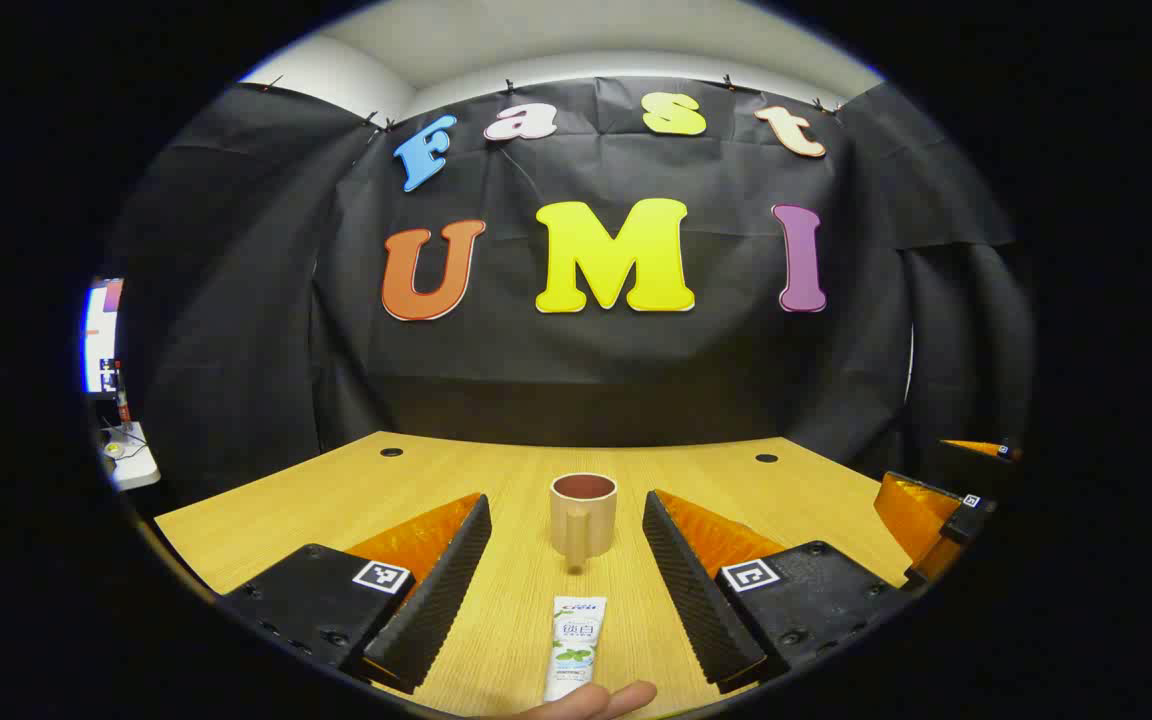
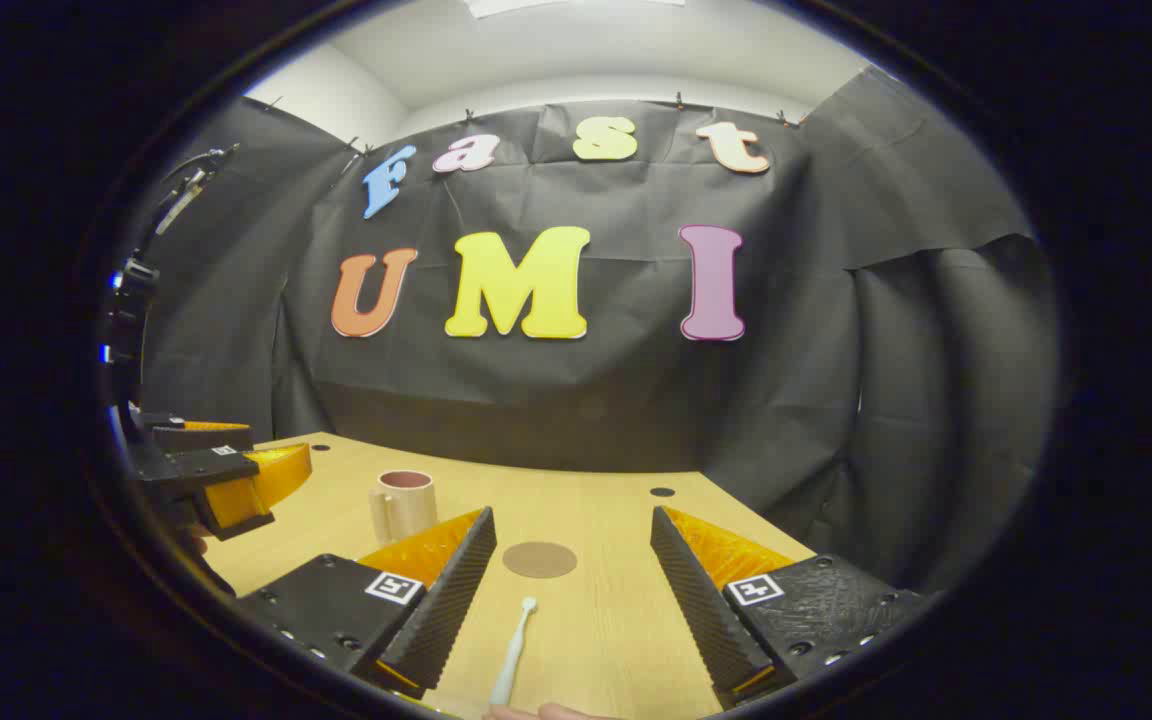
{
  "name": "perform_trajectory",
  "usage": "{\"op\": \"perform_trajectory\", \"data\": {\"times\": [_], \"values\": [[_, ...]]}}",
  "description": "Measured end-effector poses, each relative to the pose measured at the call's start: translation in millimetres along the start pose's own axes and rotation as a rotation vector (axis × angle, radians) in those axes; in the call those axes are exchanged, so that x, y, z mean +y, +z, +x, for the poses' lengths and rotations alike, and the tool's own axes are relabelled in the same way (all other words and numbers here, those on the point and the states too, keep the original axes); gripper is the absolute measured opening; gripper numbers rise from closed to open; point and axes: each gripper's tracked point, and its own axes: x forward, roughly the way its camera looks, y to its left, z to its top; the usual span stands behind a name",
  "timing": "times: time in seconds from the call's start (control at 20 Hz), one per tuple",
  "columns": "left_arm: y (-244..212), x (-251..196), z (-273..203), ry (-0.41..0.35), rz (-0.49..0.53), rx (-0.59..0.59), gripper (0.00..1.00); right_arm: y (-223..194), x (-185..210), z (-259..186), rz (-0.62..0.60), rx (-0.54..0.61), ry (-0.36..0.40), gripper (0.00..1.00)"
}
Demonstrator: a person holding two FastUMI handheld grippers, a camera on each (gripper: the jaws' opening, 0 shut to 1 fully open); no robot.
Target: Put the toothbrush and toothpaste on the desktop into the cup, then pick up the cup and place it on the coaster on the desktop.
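White toothpaste tube [image 1: 575, 648] points lengthwise toward the beige handled cup [image 1: 582, 515], between my spread left gripper [image 1: 568, 578] fingers; white toothbrush [image 2: 514, 652] lies lengthwise between my spread right gripper [image 2: 573, 582] fingers; tube writing unreadable.

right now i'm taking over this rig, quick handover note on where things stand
Left claw: open, empty, over the white toothpaste tube, which lies flat before the beige handled cup.
Right claw: open, empty, over the white toothbrush, which lies flat short of the round brown coaster.
Done: nothing; the cup stands off the coaster.
Left: load both into the cup, then set it on the coaster.
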Motion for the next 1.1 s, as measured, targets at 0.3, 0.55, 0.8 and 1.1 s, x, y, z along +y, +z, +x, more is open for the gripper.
{"op": "perform_trajectory", "data": {"times": [0.3,0.55,0.8,1.1], "values": [[7,3,-4,0.003,0.012,-0.031,0.97,0,5,-2,-0.003,0.001,-0.002,0.95],[0,7,-4,0.004,-0.006,-0.013,0.96,-1,9,-2,-0.020,-0.008,-0.009,0.94],[-11,7,-1,-0.002,-0.019,0.023,0.97,-2,11,0,-0.050,-0.009,-0.018,0.94],[-35,1,0,-0.019,-0.016,0.083,0.97,-8,6,1,-0.056,0.005,-0.037,0.94]]}}
